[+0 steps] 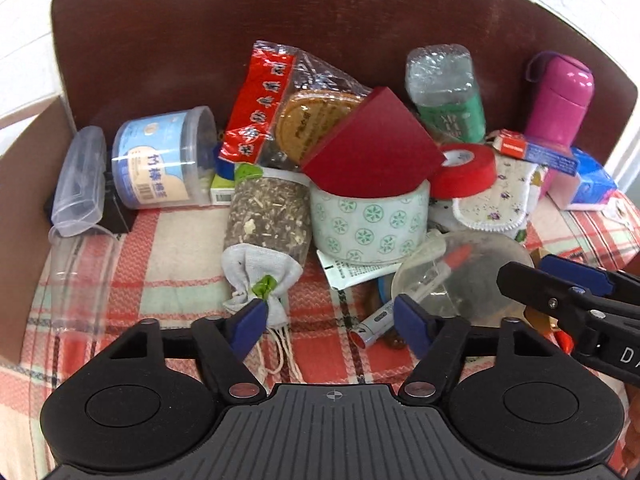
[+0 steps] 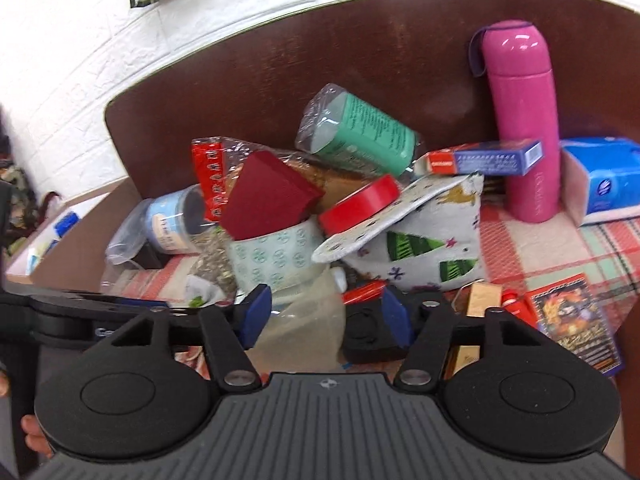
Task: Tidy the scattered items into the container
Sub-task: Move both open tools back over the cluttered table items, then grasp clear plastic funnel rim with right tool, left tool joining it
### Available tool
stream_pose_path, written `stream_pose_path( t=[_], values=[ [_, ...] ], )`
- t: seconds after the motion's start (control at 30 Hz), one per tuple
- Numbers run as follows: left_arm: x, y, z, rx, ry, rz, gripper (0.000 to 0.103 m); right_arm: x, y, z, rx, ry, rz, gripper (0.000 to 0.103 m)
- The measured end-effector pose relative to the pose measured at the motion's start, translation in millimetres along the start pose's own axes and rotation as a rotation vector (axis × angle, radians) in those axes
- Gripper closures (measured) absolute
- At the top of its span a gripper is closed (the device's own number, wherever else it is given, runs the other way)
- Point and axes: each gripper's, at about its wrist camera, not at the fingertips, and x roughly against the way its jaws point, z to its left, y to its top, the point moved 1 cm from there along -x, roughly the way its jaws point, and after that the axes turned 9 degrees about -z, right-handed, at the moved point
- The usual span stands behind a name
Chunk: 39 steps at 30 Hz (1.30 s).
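A heap of items lies on a checked cloth [image 1: 168, 240] against a brown board. It holds a red box [image 1: 372, 152] on a patterned tape roll [image 1: 368, 224], a red tape roll [image 1: 466, 170], a herb sachet [image 1: 266, 240], a cotton-swab tub [image 1: 160, 160], a snack bag [image 1: 280, 100], a green wrapped pack [image 1: 444, 92] and a pink flask [image 1: 560, 96]. My left gripper [image 1: 330, 322] is open and empty, just short of the sachet and a marker [image 1: 378, 320]. My right gripper [image 2: 324, 316] is open over a clear lid [image 2: 308, 320], empty.
A clear lid [image 1: 460, 276] lies front right in the left wrist view, with the right gripper [image 1: 560, 296] beside it. A blue tissue pack [image 2: 608, 180], a small blue box [image 2: 488, 158], a Christmas-print cloth pouch [image 2: 420, 240] and a card pack [image 2: 576, 324] lie right. A cardboard wall [image 1: 24, 208] stands left.
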Motion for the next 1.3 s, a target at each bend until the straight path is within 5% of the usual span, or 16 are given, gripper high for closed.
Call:
stream_pose_path(
  t=[0.37,0.5,0.87,1.0,1.3],
  values=[
    [21.1,-10.9,-25.1,-0.006,-0.157,0.014,0.027,31.8,-21.6,-14.7,-0.001,-0.012,0.052,0.066],
    [21.3,-15.3,-38.3,-0.061,-0.149,0.013,0.029,30.3,-30.2,-12.9,0.002,0.015,0.083,0.080],
    [60.9,-39.7,-47.5,-0.175,-0.213,-0.038,0.030,53.3,-51.2,-17.6,0.037,-0.025,0.103,0.079],
    [64.4,-44.8,-66.6,-0.259,-0.188,-0.081,0.038,57.4,-60.8,-21.1,0.018,-0.039,0.117,0.079],
    [56.8,-50.7,-83.3,-0.289,-0.269,-0.039,0.051,65.6,-65.1,-21.0,0.032,-0.035,0.113,0.079]
  ],
)
